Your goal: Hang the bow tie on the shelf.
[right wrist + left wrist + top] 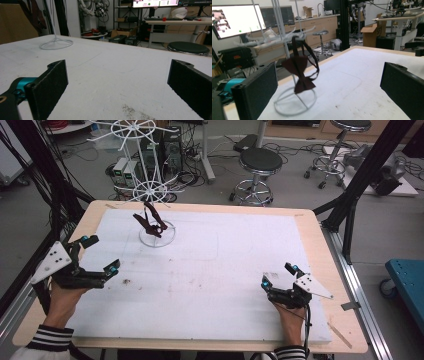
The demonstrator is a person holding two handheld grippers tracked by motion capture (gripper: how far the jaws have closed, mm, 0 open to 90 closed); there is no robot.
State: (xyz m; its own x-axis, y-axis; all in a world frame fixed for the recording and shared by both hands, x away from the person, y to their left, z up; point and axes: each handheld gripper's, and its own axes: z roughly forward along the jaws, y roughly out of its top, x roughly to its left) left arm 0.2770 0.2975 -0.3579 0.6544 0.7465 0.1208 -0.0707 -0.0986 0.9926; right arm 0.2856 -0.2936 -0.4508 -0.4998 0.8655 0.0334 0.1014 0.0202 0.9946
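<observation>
Biggest thing first: the table (320, 227) is wood w/ a white mat (225, 270) covering nearly all of it, so tons of open room in the middle of the high view, nothing between the grippers and the stand. The stand (156, 232) is a thin white wire rack sitting upper left of the mat, close to the far edge, and the bow tie (150, 222) hangs on it, dark maroon, strap looped over one of the lower arms from what the left gripper view shows (300, 67). Left gripper (102, 256) is at the left edge of the frame, jaws spread wide, holding nothing, pointed at the tie. Right gripper (278, 274) sits lower right, also wide open and empty, well apart from the stand. What could go wrong imo: that stand looks light and top-heavy, so pulling the tie sideways instead of lifting the loop off the arm would prob tip or drag it, and the far edge is right behind it, so it could go off the table. Strap could also snag on the wire arms. Right gripper has a clear path across to pin the base ring (56, 43) first, which I'd do tbh.
</observation>
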